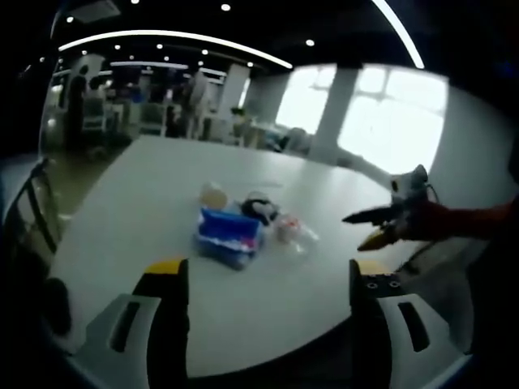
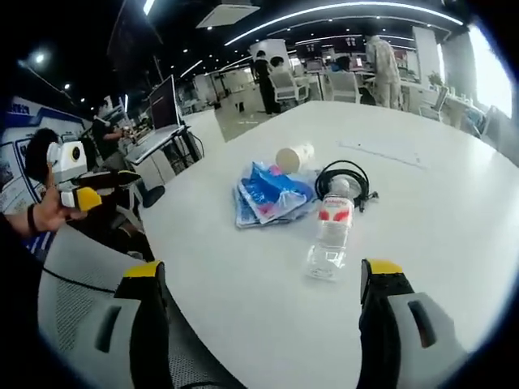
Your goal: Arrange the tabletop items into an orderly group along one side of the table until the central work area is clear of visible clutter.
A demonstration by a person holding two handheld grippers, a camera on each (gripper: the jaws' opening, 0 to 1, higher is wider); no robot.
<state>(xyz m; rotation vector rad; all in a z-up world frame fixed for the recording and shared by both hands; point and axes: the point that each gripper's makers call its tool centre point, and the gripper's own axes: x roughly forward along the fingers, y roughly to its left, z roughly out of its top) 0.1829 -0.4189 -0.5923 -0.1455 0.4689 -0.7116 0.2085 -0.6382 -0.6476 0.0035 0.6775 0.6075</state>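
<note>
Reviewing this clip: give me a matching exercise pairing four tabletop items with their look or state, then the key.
Column one:
1. plastic bottle
2. blue packet
3. black cable
4. paper cup

Column two:
a. coiled in a loop
b. clear, red label, lying on its side
c. pale, tipped over
d. crumpled, flat on the table

Pairs: 1-b, 2-d, 3-a, 4-c.

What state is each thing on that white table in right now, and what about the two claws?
Water bottle: lying on its side, capped.
Blue packet: lying flat, crumpled.
Paper cup: tipped over.
Black cable: coiled.
Left claw: open, empty.
Right claw: open, empty.
</note>
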